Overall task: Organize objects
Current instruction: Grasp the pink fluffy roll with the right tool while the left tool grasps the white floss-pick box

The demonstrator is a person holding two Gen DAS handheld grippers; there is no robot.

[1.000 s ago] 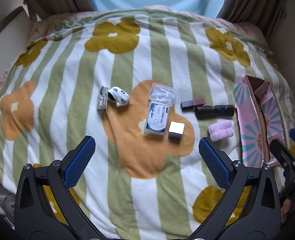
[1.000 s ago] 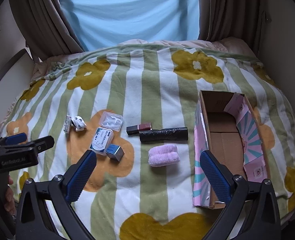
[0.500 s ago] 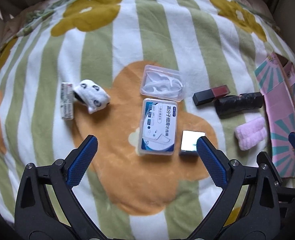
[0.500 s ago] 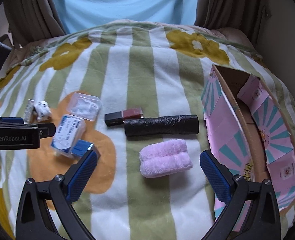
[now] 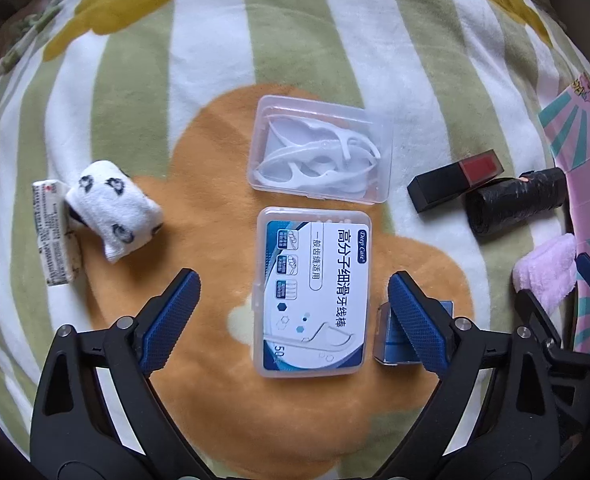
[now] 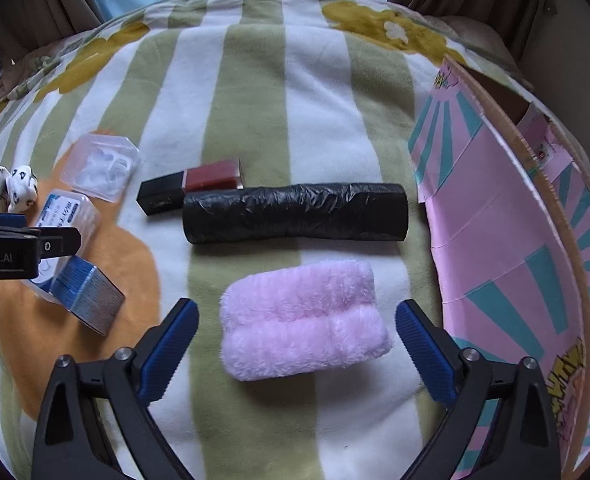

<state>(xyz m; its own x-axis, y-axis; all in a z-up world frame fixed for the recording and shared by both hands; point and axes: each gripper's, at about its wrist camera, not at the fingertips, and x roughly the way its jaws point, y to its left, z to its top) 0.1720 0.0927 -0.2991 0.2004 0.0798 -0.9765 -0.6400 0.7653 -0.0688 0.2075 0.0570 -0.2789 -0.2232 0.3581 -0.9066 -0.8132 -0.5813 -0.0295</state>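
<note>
My left gripper (image 5: 293,304) hangs low over a clear floss-pick box with a blue and white label (image 5: 314,294). The box lies between the closing jaws, and the pads stand clear of it. My right gripper (image 6: 297,334) straddles a folded pink fluffy cloth (image 6: 301,318); its jaws are closing too and do not touch the cloth. Beyond the cloth lie a black roll of bags (image 6: 295,213) and a black and red lipstick (image 6: 193,190). A small blue and silver box (image 5: 393,336) sits partly behind my left gripper's right finger.
A pink and teal cardboard box (image 6: 507,240) stands open at the right of the striped flowered blanket (image 6: 251,92). A clear case of floss picks (image 5: 321,156), a rolled white sock with dark prints (image 5: 113,206) and a small printed packet (image 5: 51,232) lie further left.
Both grippers have come down close to the blanket. The left one now frames the labelled floss box, the right one the pink cloth. Both pairs of jaws have narrowed slightly.
</note>
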